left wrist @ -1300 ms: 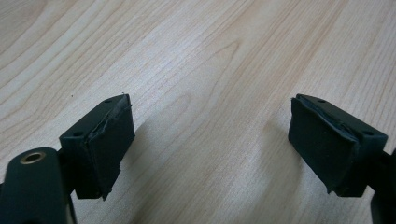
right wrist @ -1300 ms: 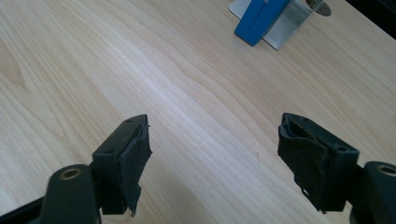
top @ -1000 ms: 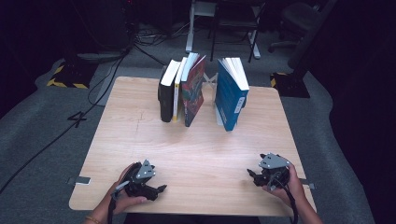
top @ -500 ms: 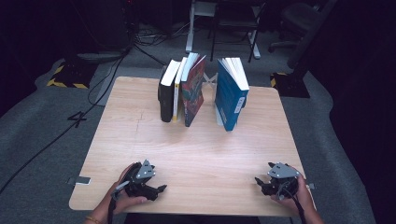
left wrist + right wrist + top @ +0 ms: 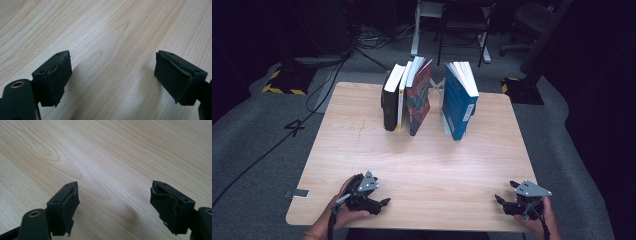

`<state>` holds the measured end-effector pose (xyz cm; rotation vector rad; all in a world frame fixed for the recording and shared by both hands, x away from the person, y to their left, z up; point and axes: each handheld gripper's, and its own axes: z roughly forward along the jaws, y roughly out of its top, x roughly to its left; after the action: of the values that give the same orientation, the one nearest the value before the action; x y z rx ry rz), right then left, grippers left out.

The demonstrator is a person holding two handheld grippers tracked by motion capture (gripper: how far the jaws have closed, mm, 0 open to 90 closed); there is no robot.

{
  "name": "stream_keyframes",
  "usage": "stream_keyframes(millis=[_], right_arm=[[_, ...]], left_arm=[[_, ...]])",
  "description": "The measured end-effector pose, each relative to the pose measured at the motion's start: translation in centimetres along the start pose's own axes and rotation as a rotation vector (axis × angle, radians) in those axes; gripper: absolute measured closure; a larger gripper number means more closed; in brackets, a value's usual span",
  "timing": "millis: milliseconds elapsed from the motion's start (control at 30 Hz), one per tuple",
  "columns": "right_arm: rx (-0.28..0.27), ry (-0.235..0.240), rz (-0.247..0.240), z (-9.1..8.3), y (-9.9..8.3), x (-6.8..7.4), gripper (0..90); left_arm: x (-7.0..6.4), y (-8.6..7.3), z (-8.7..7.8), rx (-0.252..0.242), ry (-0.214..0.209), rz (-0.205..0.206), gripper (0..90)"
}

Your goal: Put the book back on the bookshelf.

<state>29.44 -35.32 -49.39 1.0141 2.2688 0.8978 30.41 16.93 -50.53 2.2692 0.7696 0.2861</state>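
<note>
High view: the left gripper [image 5: 384,202] and the right gripper [image 5: 499,200] are resting at the near edge of the wooden table [image 5: 452,160], well apart, each held in a hand. Far from both, at the table's back edge, a black book [image 5: 390,102], a thin yellow-spined book [image 5: 401,102] and a red-covered book [image 5: 418,97] are standing together, touching, the red one leaning. A blue book [image 5: 458,105] is standing apart to their right.

Left gripper view: the left gripper [image 5: 112,75] is holding its jaws spread wide over bare wood grain, gripping nothing.

Right gripper view: the right gripper [image 5: 115,202] is likewise keeping its jaws spread, with bare tabletop between the worn pads [image 5: 71,207].
</note>
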Motion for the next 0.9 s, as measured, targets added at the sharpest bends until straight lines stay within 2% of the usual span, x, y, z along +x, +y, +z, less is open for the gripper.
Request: stream_keyframes(millis=[400, 467, 600, 900], right_arm=[[0.005, -0.012, 0.113, -1.3, -2.2, -2.0, 23.4], [0.016, -0.001, 0.125, -1.2, -2.7, -2.3, 21.9], [-0.001, 0.029, 0.182, -1.2, -3.3, -2.8, 21.4], [-0.019, 0.027, 0.186, -1.2, -3.6, -2.8, 21.2]], left_arm=[[-0.1, -0.1, 0.0, 0.0, 0.009, -0.008, 15.1], [-0.1, -0.1, -0.1, 0.0, 0.009, -0.008, 15.1], [-0.1, -0.1, -0.1, 0.0, 0.01, -0.009, 15.1], [0.0, -0.1, -0.1, 0.002, 0.008, -0.009, 15.0]])
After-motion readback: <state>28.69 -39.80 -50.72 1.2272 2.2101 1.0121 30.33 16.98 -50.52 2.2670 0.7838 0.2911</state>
